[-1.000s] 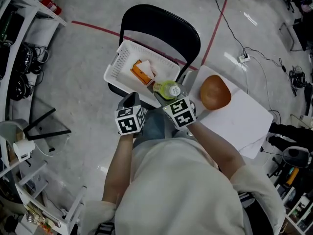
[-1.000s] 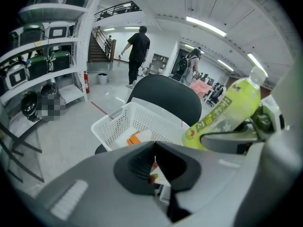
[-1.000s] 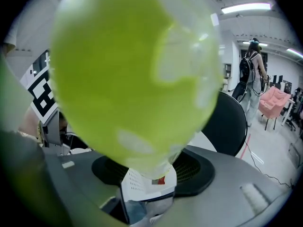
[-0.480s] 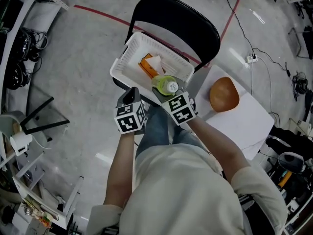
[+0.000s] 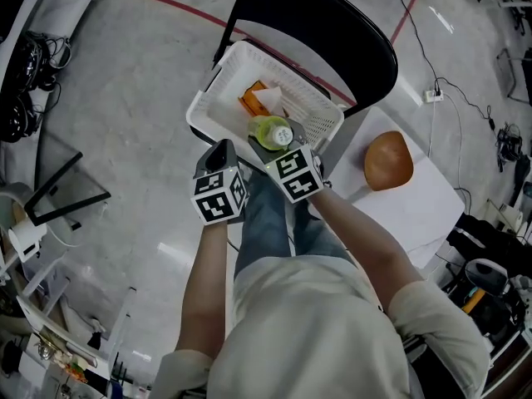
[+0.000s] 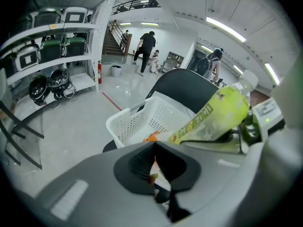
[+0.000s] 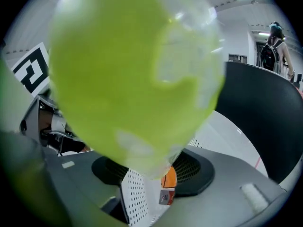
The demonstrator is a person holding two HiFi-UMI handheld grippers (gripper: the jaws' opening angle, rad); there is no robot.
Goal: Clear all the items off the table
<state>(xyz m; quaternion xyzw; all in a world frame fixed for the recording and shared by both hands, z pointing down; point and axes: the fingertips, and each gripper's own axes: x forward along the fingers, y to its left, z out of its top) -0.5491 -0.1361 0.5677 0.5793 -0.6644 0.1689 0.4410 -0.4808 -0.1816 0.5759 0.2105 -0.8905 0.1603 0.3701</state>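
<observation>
Head view: right gripper grasps the green bottle over the white basket, which holds an orange packet. Left gripper is clenched and empty. Brown bowl sits uncleared on the table; the task is judged partly done.

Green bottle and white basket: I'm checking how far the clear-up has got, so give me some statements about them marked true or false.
The right gripper grips the green bottle. True.
The left gripper is open. False: its jaws are shut on nothing.
The white basket sits on the black chair. True.
The wooden bowl lies in the basket. False: it rests on the white table.
The basket is empty. False: an orange packet lies inside.
</observation>
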